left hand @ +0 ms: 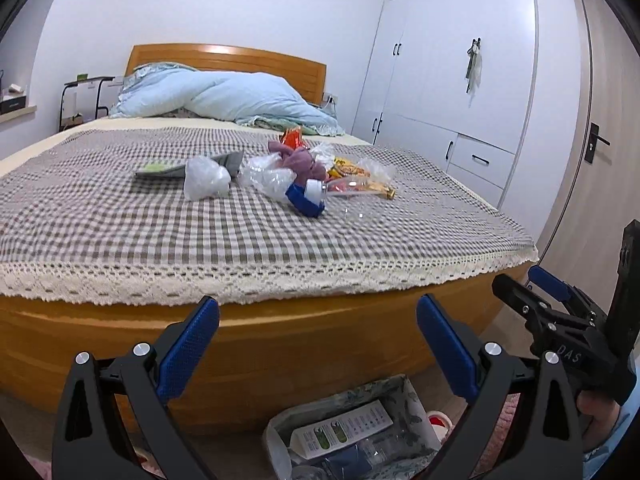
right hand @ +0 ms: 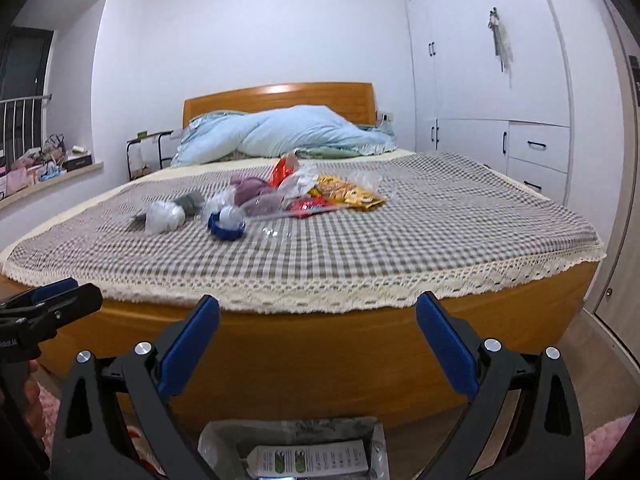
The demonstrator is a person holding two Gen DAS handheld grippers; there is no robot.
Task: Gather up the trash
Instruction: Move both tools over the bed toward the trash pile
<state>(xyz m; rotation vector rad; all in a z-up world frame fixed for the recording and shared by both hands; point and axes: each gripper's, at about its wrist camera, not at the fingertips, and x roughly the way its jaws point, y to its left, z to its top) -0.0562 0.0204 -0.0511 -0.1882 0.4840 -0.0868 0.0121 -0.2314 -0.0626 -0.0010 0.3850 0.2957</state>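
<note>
A pile of trash lies mid-bed on the checked cover (left hand: 200,232): a crumpled clear bag (left hand: 206,178), a clear bottle with a blue cap (left hand: 306,198), snack wrappers (left hand: 360,178), a purple cloth (left hand: 300,160). The same bottle (right hand: 228,220) and wrappers (right hand: 344,194) show in the right wrist view. Below the bed's foot stands a lined bin (left hand: 384,394) holding a white carton (left hand: 340,428); the bin (right hand: 376,432) is also under the right gripper. My left gripper (left hand: 318,350) and right gripper (right hand: 318,350) both hang open and empty above the bin, short of the bed.
A blue duvet (left hand: 240,98) is heaped at the wooden headboard (left hand: 224,58). White wardrobes (left hand: 460,80) line the right wall, with a door (left hand: 600,140) beside them. A side table (left hand: 84,96) and window ledge (right hand: 52,172) are on the left. Pink rug (right hand: 608,448) on the floor.
</note>
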